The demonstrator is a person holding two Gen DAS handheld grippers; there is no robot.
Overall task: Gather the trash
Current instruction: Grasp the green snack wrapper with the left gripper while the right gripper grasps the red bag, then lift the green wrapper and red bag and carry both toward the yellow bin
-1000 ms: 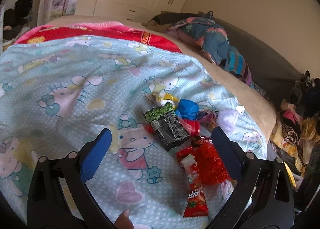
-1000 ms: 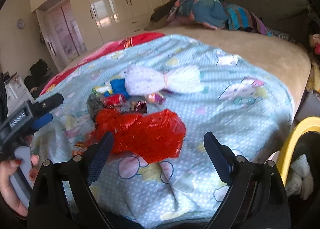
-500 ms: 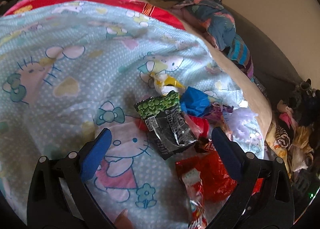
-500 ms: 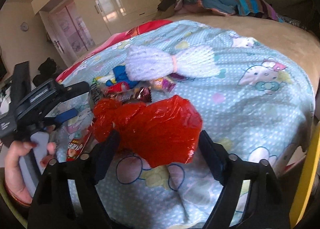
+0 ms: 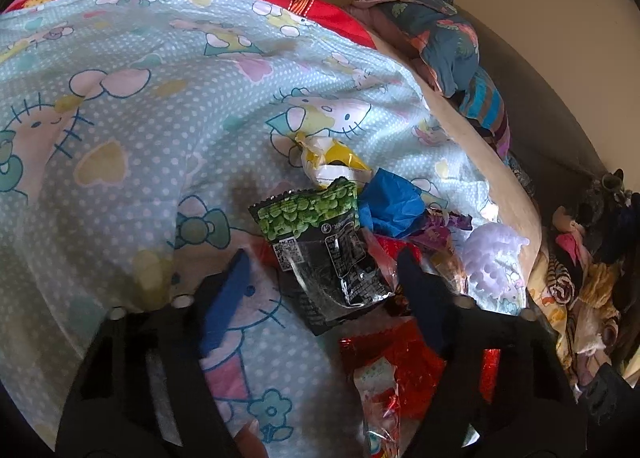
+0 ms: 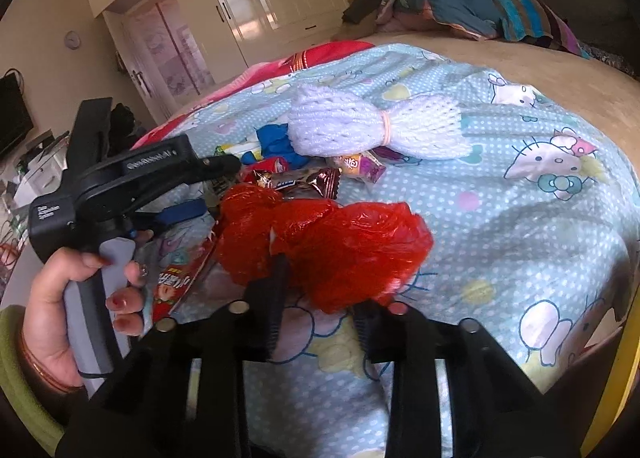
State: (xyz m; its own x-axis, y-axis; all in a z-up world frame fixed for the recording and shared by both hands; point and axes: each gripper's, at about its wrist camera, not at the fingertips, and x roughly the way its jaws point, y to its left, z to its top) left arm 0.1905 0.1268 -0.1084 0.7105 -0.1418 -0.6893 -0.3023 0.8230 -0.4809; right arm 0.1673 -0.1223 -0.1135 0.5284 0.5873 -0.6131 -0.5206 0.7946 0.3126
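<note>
- The trash lies in a heap on the blanket (image 5: 132, 130), a pale blue cover with cartoon cats; everything below is placed from the pea packet (image 5: 320, 254), a black-and-green wrapper in the middle of that heap.
- Left gripper (image 5: 320, 270): its jaws are closing, one blue pad on each side of the pea packet, not yet pressing it.
- Yellow wrapper (image 5: 328, 158) sits just beyond the pea packet, touching its top edge.
- Blue scrap (image 5: 390, 202) lies just to the packet's right.
- White foam net (image 6: 360, 126) lies farther right of the packet, past some small candy wrappers (image 6: 356, 168).
- Red bag (image 6: 340, 246), crumpled plastic, lies on the near side of the pea packet.
- Right gripper (image 6: 320, 298): its jaws are closing on the red bag's near edge, which sits bunched between them and already looks pinched.
- Strawberry wrapper (image 6: 176, 282) lies on the near side too, beside the red bag.
- A hand (image 6: 60, 322) grips the left gripper's grey handle.
</note>
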